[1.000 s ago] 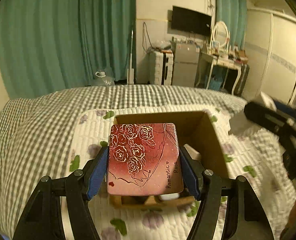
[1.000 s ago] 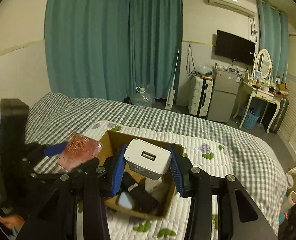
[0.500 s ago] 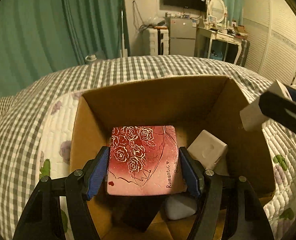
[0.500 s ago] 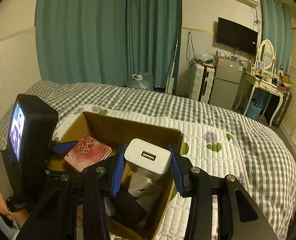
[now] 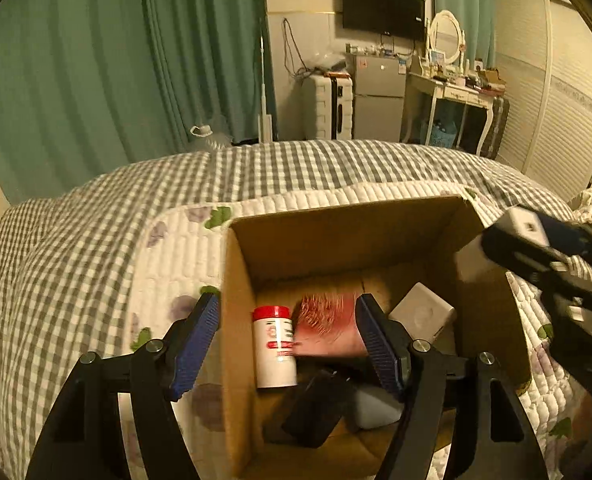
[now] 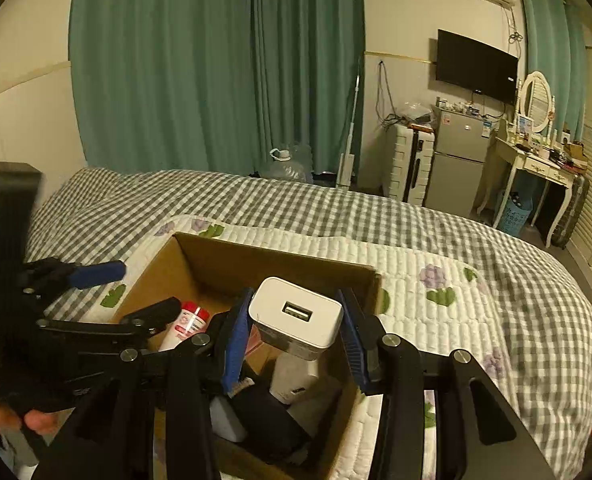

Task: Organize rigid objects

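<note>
Starting from the left wrist view. Gone from the left gripper (image 5: 287, 320): the flat red case with gold rose outlines (image 5: 328, 328), clamped between those blue pads half a second ago. Now spread wide and holding nothing, straddling the left wall of the open brown cardboard box (image 5: 336, 236). Blurred, that red case, so probably mid-drop or just landing, down on the box floor toward the far wall. Right beside it, against the left wall, a white bottle with a red cap (image 5: 275, 352); toward the right wall a white cube-shaped plug block (image 5: 422, 316); nearer the front edge a black slab-like item (image 5: 316, 412). All of it sitting on the white quilted floral mat (image 5: 175, 264) over the bed.

Over to the right wrist view. No change with the right gripper (image 6: 296, 322): clenched as before on the white USB charger block (image 6: 296, 316), port facing the lens, hovering over the right half of the box. Visible at the left edge too, the released gripper with its pads apart.

Means one more item boxed, by the look of it. Next, most likely, lowering and releasing the charger into the free spot by the right wall.
</note>
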Motion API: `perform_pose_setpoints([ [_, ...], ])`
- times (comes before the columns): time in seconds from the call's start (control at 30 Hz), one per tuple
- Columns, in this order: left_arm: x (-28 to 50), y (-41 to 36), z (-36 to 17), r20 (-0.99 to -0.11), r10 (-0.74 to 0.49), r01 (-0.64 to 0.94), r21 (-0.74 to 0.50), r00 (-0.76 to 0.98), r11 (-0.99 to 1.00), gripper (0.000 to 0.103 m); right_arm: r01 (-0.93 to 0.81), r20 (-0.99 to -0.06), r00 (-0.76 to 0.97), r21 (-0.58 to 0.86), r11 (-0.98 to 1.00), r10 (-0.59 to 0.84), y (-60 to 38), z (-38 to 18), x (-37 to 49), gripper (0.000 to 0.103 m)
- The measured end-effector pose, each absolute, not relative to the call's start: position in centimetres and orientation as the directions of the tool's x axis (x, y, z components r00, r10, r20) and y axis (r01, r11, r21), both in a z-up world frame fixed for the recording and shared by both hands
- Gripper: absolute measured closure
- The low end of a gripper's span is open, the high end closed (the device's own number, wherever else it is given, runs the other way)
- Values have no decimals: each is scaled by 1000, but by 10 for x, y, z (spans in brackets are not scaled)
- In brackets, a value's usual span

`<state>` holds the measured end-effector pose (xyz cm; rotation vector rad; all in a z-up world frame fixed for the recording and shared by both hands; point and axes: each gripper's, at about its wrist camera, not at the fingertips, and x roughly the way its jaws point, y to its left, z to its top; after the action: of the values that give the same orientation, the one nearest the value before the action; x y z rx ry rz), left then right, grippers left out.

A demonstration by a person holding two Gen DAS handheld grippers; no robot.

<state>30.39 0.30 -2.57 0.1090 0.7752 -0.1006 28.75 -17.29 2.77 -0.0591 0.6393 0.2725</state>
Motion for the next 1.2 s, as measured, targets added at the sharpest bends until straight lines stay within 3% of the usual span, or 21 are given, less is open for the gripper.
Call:
perform_pose_setpoints([
  [0.3, 298, 23, -28, -671, -54, 130, 64, 740, 990, 30, -245, -657, 723, 47, 968, 215, -150, -12, 331, 58],
  [0.33, 296, 23, -27, -661, -54, 131, 68, 749, 989, 30, -236, -653, 729, 45, 971, 208, -149, -12, 334, 40],
  [0.4, 292, 23, -26, -645, -56, 130, 67, 762, 989, 30, -213, -630, 749, 63, 975, 204, -152, -7, 333, 22],
  [0.63, 261, 16, 8, -601, -65, 131, 67, 797, 989, 30, -142, -560, 816, 45, 989, 143, -171, 43, 295, 22],
  [0.87, 185, 8, 96, -419, -88, 127, 65, 904, 990, 20, -122, -451, 886, 9, 993, 112, -193, 140, 214, 21],
  [0.93, 163, 7, 115, -365, -93, 127, 70, 926, 989, 17, -160, -450, 881, 5, 987, 145, -194, 160, 192, 10],
  [1.0, 141, 8, 126, -323, -89, 121, 82, 942, 989, 12, -185, -442, 882, -5, 983, 163, -193, 170, 169, 9],
  [1.07, 125, 15, 127, -280, -76, 95, 55, 957, 994, 10, -175, -407, 901, -27, 984, 150, -193, 172, 144, 0],
  [1.2, 108, 33, 112, -240, -22, 20, -11, 970, 1000, 8, -138, -390, 913, -28, 990, 117, -192, 156, 114, 0],
])
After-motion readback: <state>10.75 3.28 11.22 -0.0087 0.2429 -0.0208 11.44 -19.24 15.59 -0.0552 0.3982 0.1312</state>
